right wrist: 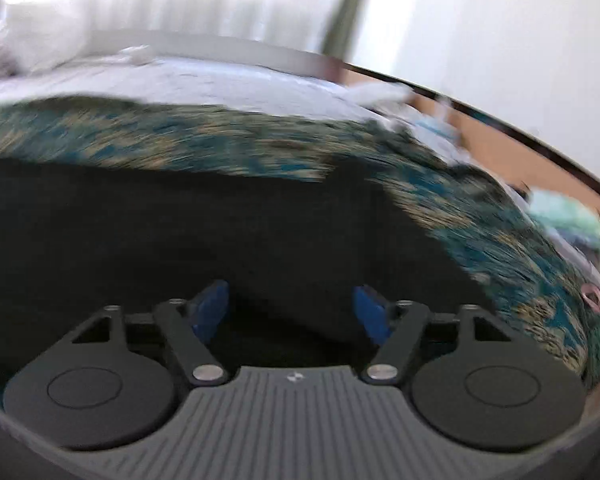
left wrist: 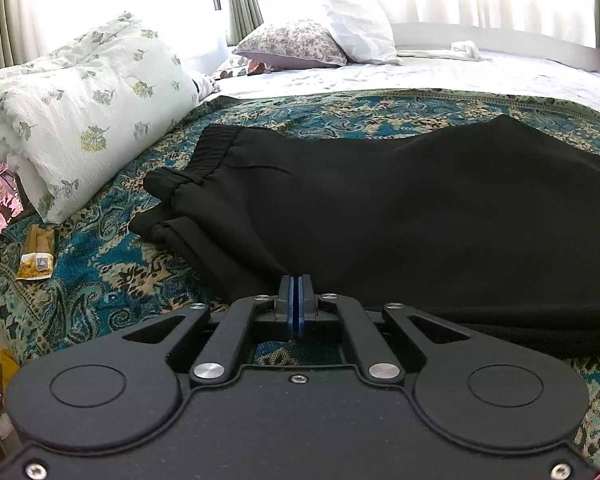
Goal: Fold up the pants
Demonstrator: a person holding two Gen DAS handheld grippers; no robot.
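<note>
Patterned teal bedspread [left wrist: 112,280] under black pants [left wrist: 380,216], folded, lying flat across the bed middle, waistband toward a rolled floral duvet [left wrist: 80,108]; left gripper [left wrist: 295,280] pinched closed at the pants' near edge, maybe on fabric; right gripper [right wrist: 292,304] spread wide over the blurred pants

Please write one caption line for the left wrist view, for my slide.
Left gripper, shut and empty, at the near edge of black pants lying on a patterned bedspread.
</note>
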